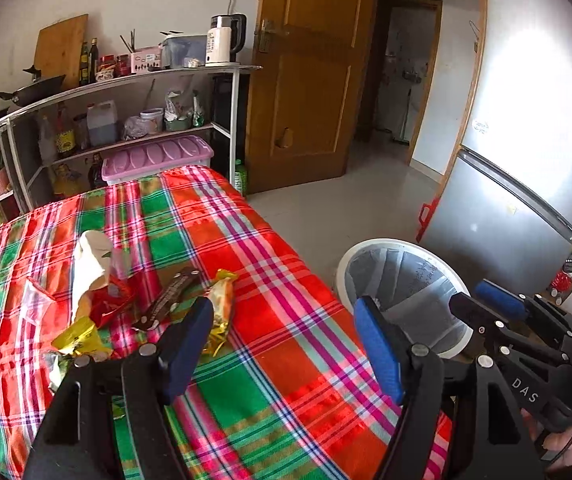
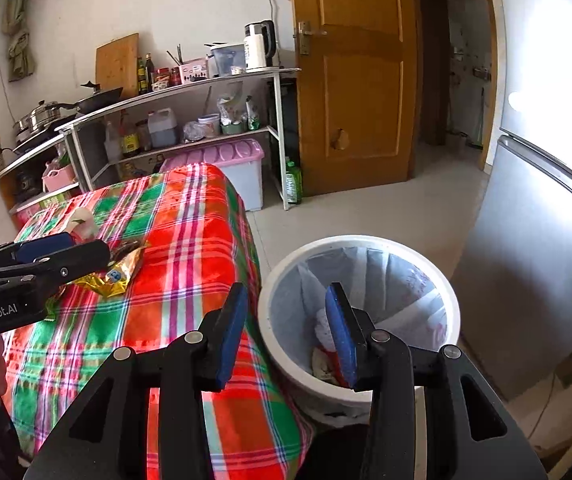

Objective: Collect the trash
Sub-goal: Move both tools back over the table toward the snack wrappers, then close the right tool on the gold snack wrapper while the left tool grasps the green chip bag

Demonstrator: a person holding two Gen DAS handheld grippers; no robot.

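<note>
While both hand-held grippers hang above the near edge of the table, neither has anything between its blue pads. The left gripper (image 1: 286, 344) stands with its jaws spread wide over the red, green and pink plaid tablecloth (image 1: 286, 272), empty. The right gripper (image 2: 286, 332) also has its jaws apart and empty, its left finger over the cloth's edge and its right finger over the round white plastic trash bin (image 2: 452, 300) with its clear liner bag.

Trash lies in a loose heap on the cloth, on the left side of the left wrist view: a crumpled white paper bag (image 1: 90, 264), a red wrapper (image 1: 116, 304) touching it, a dark brown wrapper (image 1: 170, 296) just beside, a gold foil wrapper (image 1: 220, 312) near the left finger, and a yellow wrapper (image 1: 78, 336) at the heap's near edge. Some red and white scraps (image 2: 324, 344) already lie at the bin's bottom. The bin stands on the pale floor, just beside the table corner, near a silver refrigerator (image 1: 526, 184).
</note>
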